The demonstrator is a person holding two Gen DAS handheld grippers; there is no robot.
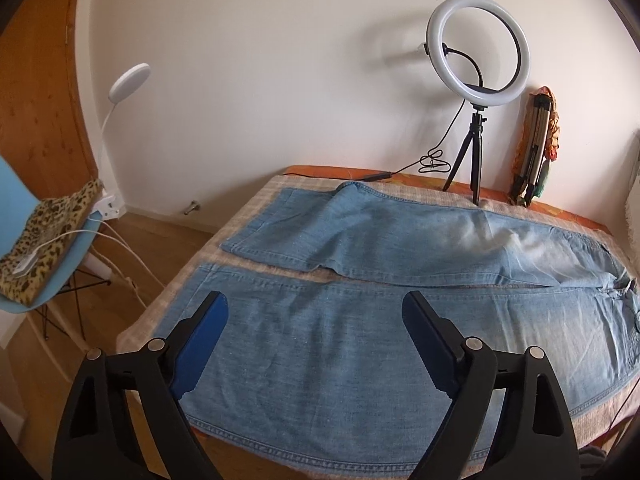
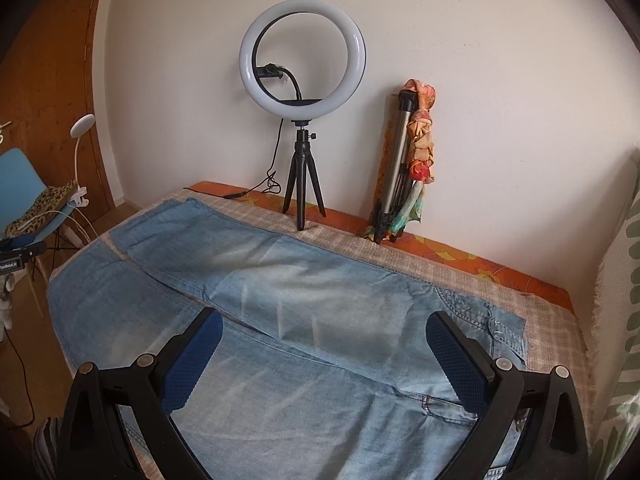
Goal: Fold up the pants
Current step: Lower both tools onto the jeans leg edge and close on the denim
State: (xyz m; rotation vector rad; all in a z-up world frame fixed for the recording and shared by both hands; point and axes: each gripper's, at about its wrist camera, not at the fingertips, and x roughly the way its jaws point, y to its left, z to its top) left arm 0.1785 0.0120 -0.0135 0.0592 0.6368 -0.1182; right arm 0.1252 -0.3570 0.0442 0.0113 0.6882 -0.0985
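Note:
Light blue jeans [image 1: 360, 340] lie spread flat on the table, both legs side by side, cuffs to the left and waist to the right. My left gripper [image 1: 316, 308] is open and empty above the near leg, toward the cuff end. In the right wrist view the jeans [image 2: 304, 304] show their waist and pocket at the right. My right gripper [image 2: 324, 328] is open and empty above the upper legs near the waist.
A checked cloth [image 2: 552, 336] covers the table. A ring light on a tripod [image 1: 478, 64] [image 2: 302, 56] and a folded tripod with a scarf [image 2: 404, 168] stand at the far edge by the wall. A blue chair [image 1: 36, 248] with a lamp stands left.

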